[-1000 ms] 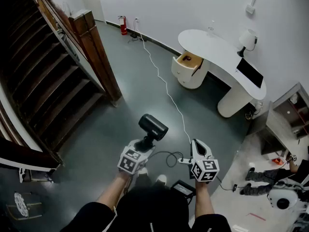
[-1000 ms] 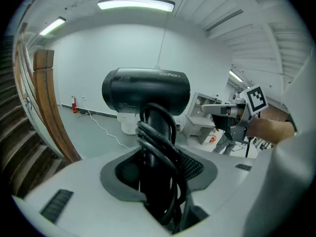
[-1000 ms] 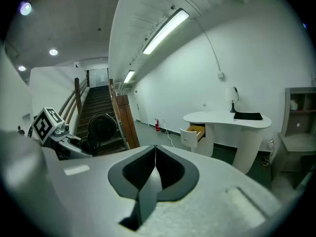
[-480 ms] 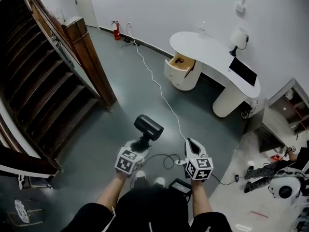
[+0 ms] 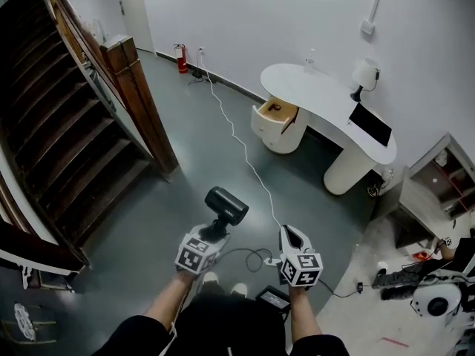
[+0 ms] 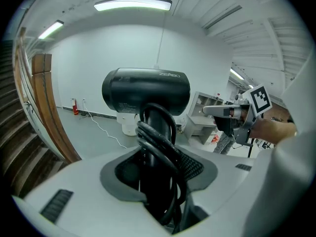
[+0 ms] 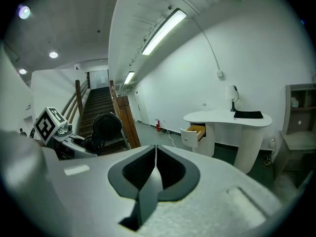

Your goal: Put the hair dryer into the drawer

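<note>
My left gripper (image 5: 210, 236) is shut on the handle of a black hair dryer (image 5: 225, 205); its cord is wound round the handle (image 6: 157, 147) and its barrel (image 6: 146, 91) stands upright above the jaws. From the right gripper view the hair dryer (image 7: 102, 129) shows at the left. My right gripper (image 5: 289, 236) is shut with nothing in it, its jaws pressed together (image 7: 156, 168). Both are held over the grey floor. Far ahead, a curved white desk (image 5: 326, 95) has an open wooden drawer (image 5: 275, 110), also in the right gripper view as the drawer (image 7: 196, 131).
A dark wooden staircase (image 5: 67, 132) with a newel post (image 5: 137, 87) rises at the left. A white cable (image 5: 237, 136) runs across the floor to the wall by a red fire extinguisher (image 5: 182, 58). A lamp (image 5: 365, 74) and laptop (image 5: 371, 123) sit on the desk. Shelving (image 5: 438, 184) stands right.
The view has shifted: the desk and open drawer sit slightly further left and up in the frame. Both grippers keep their hold and have drifted a little lower and left.
</note>
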